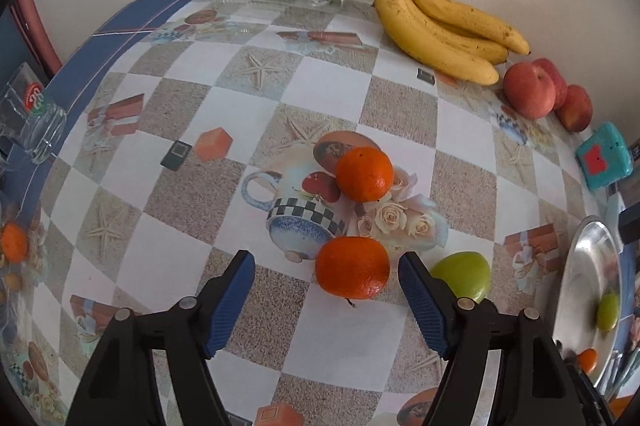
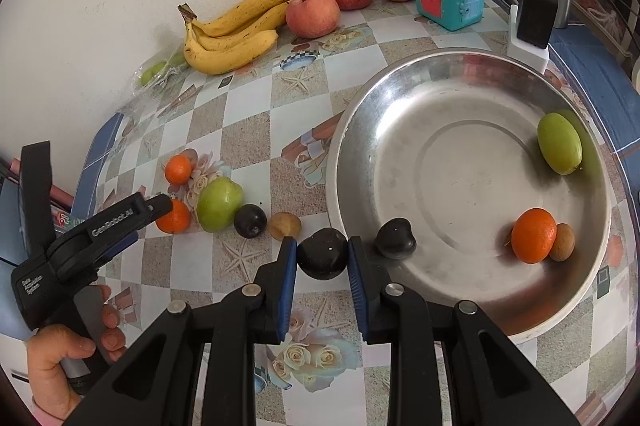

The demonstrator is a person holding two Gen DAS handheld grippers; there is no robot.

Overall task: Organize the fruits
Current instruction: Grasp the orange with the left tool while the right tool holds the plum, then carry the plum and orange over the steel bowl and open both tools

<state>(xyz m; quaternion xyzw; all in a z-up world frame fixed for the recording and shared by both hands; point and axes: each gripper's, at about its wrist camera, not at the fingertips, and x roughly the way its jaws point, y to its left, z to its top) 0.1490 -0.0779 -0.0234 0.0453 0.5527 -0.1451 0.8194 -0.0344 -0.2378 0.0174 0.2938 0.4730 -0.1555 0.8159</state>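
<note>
- Dark plum [image 2: 322,253] is pinched between the pads of my right gripper [image 2: 322,258], just outside the near rim of the steel basin [image 2: 460,62].
- I should carry it over the rim and release it low, so it does not roll.
- My left gripper [image 1: 326,280] is spread around a tangerine [image 1: 352,267] on the table [image 1: 328,342], not yet pressing it.
- I would close on its middle.

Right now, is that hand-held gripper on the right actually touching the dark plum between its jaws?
Touching. The right wrist view shows the right hand-held gripper with both blue pads pressed against the sides of the dark plum, no gap on either side.
</note>
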